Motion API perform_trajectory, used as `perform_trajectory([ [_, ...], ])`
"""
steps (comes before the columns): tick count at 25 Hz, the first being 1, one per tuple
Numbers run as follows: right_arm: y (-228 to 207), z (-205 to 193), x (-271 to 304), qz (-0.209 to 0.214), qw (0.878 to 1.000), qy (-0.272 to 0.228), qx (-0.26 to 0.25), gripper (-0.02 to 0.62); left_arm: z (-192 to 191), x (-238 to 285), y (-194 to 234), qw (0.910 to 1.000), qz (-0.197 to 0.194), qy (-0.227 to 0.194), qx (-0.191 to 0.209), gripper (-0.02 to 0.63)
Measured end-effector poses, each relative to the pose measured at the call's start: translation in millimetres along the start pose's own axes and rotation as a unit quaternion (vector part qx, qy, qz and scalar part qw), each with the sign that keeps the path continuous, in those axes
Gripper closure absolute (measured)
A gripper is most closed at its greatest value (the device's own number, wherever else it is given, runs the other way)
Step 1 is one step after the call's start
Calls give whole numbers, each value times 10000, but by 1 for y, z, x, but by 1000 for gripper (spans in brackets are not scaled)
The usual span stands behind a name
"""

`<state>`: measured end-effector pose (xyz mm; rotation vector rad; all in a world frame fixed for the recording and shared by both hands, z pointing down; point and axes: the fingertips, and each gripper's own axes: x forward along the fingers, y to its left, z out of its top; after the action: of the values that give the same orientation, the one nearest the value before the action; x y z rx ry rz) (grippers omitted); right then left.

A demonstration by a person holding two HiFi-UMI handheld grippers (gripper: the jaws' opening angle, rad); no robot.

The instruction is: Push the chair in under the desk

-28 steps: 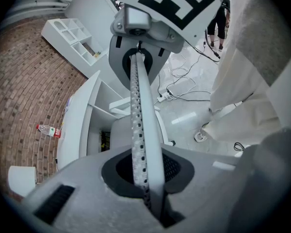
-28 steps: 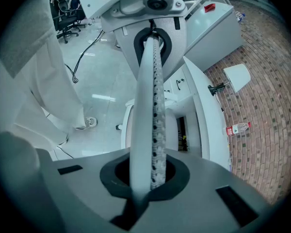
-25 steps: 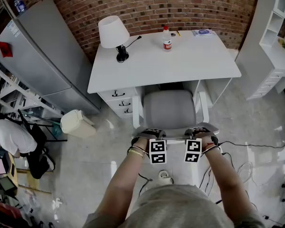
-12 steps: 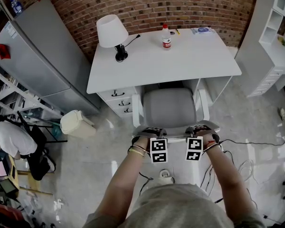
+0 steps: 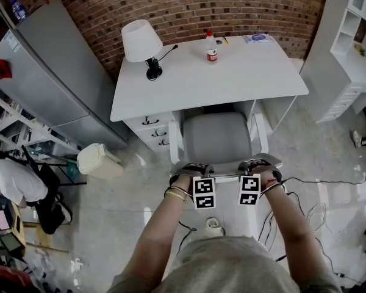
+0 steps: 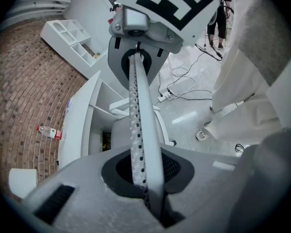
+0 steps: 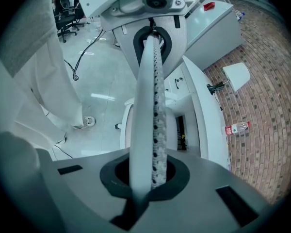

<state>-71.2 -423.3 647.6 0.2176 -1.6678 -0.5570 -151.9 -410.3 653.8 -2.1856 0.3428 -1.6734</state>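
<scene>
- Both grippers sit nearest, side by side at the top of the chair's backrest (image 5: pixel 226 177). The left gripper (image 5: pixel 192 168) is clenched with nothing between its jaws, and the right gripper (image 5: pixel 259 163) is clenched and empty too.
- They appear to bear on the backrest's top edge as blunt pushers rather than pinching it. No view confirms exact contact.
- Step in hand, as I judge it: the push itself, partly done. The chair (image 5: pixel 218 138) stands squarely in front of the kneehole of the desk (image 5: pixel 256 81). Its front edge meets the desk's edge, and most of the grey seat shows out in front.
- Next move: an even, level shove forward from both grippers. That keeps the chair rolling straight and stops the 2 white armrests (image 5: pixel 175 142) catching the drawer unit on the left or the desk's side panel on the right.
- Count close by: 2 grippers, 1 chair, 2 armrests.
- At the desk: 1 desk, and 1 drawer unit (image 5: pixel 152 130) showing 3 handles.
- On the desktop: 1 white table lamp (image 5: pixel 140 40), 1 plastic bottle (image 5: pixel 212 47) and 1 flat packet (image 5: pixel 258 39) at the far right corner.
- Farthest: 1 brick wall (image 5: pixel 189 8) behind the desk.
</scene>
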Motion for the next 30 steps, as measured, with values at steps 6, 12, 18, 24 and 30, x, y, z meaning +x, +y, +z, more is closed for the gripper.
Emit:
perform_trajectory([
  [6, 3, 0, 3, -36, 10000, 47, 21, 584, -2, 2, -3, 10000, -17, 5, 35, 571],
  [12, 3, -1, 3, 16, 10000, 83, 40, 584, -2, 2, -3, 10000, -11, 14, 71, 571],
  [18, 4, -3, 4, 108, 9999, 81, 80, 584, -2, 5, -3, 9999, -94, 95, -9, 571],
  [24, 9, -3, 1, 205, 9997, 81, 104, 580, -3, 4, -2, 9995, -146, 144, -223, 549],
  [30, 8, 2, -9, -38, 9995, -114, 283, 406, 4, -4, 2, 9988, 23, 62, -481, 428],
])
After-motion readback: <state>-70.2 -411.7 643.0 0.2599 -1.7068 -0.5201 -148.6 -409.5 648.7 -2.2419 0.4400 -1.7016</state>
